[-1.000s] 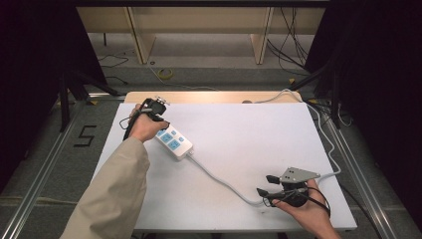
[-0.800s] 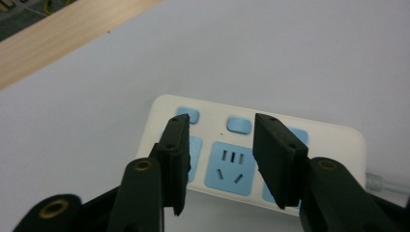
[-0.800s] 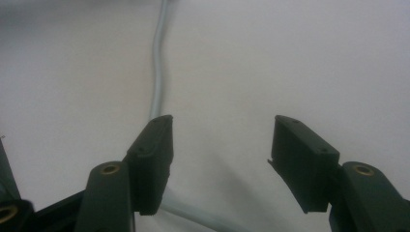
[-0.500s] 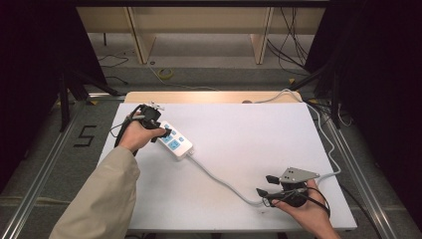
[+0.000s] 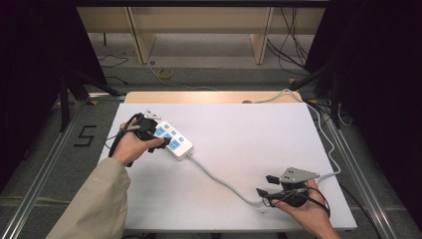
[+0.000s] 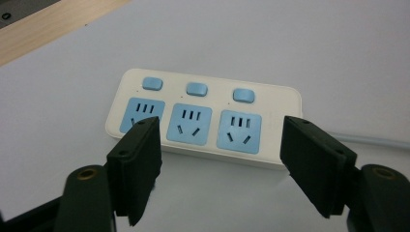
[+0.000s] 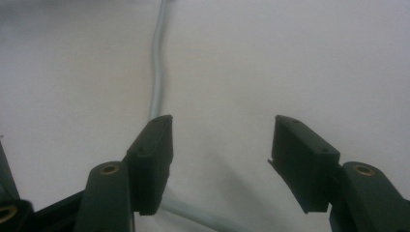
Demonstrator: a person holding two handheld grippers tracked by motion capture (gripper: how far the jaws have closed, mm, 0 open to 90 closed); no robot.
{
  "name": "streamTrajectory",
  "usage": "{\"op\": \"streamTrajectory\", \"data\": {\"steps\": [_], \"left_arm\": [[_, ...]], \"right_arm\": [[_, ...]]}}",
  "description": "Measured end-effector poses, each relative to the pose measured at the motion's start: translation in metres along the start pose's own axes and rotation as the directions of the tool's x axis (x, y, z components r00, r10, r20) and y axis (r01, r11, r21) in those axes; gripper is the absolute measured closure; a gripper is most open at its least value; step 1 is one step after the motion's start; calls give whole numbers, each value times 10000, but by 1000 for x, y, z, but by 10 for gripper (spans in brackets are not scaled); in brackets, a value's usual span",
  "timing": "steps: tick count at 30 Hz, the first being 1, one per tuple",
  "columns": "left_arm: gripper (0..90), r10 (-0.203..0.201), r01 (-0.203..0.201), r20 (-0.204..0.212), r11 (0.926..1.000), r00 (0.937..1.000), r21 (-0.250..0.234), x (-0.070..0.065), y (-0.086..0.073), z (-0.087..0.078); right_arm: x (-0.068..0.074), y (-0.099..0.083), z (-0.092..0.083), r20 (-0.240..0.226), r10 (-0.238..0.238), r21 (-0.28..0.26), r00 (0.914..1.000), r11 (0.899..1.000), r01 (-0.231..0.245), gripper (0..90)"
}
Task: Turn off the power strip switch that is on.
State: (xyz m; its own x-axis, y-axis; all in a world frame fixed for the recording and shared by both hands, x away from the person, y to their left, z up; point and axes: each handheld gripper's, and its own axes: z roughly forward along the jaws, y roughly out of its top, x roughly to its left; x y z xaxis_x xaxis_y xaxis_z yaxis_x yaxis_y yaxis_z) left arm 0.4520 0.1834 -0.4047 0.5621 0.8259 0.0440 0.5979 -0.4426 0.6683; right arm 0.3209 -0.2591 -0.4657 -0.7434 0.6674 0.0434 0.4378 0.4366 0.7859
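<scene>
- I am observing the cream-white plastic power strip with three blue sockets and three blue switches lying flat at the left of the white worktop, set on a diagonal.
- My left gripper is sitting at the strip's near-left end; its jaws have just been opening and are now standing wide.
- In the left gripper view, the power strip is lying just beyond the jaws, with no pad pressing on it.
- The strip's grey-white round cable is running across the worktop towards the near-right corner.
- My right gripper is resting there with its jaws spread wide.
- In the right gripper view, the cable is passing by the left jaw and under it, ungripped.
</scene>
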Motion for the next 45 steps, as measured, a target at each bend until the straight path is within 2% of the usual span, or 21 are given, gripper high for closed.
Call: {"op": "streamTrajectory", "data": {"steps": [11,18,23,28,31,38,40,45], "left_arm": [[252,473,-474,-37,9970,9989,-605,-20,-29,-10],[236,718,-713,52,9949,9974,-720,-33,-49,-12],[233,692,-679,133,9941,9975,-846,-40,-64,-9],[218,766,-745,262,9944,9967,-747,-47,-79,-8],[212,742,-714,287,9935,9968,-884,-52,-85,-10],[205,957,-943,97,9907,9954,-979,-61,-100,-15],[203,947,-931,138,9912,9954,-936,-63,-103,-15],[204,702,-708,-91,9919,9975,-1053,-64,-108,-13]], "right_arm": [[0,0,0,8,7,5,10000,10000,-7,408],[0,0,1,8,39,-14,10000,10000,-39,407],[1,0,1,3,33,0,10000,10000,-33,407],[0,0,1,8,27,-4,10000,10000,-27,408],[0,-1,1,11,22,-3,10000,10000,-22,407],[0,-1,0,6,42,-13,10000,10000,-42,407],[0,-1,0,17,70,-18,10000,10000,-70,407],[-1,-2,-1,71,53,-88,10000,9999,-53,408]]}}
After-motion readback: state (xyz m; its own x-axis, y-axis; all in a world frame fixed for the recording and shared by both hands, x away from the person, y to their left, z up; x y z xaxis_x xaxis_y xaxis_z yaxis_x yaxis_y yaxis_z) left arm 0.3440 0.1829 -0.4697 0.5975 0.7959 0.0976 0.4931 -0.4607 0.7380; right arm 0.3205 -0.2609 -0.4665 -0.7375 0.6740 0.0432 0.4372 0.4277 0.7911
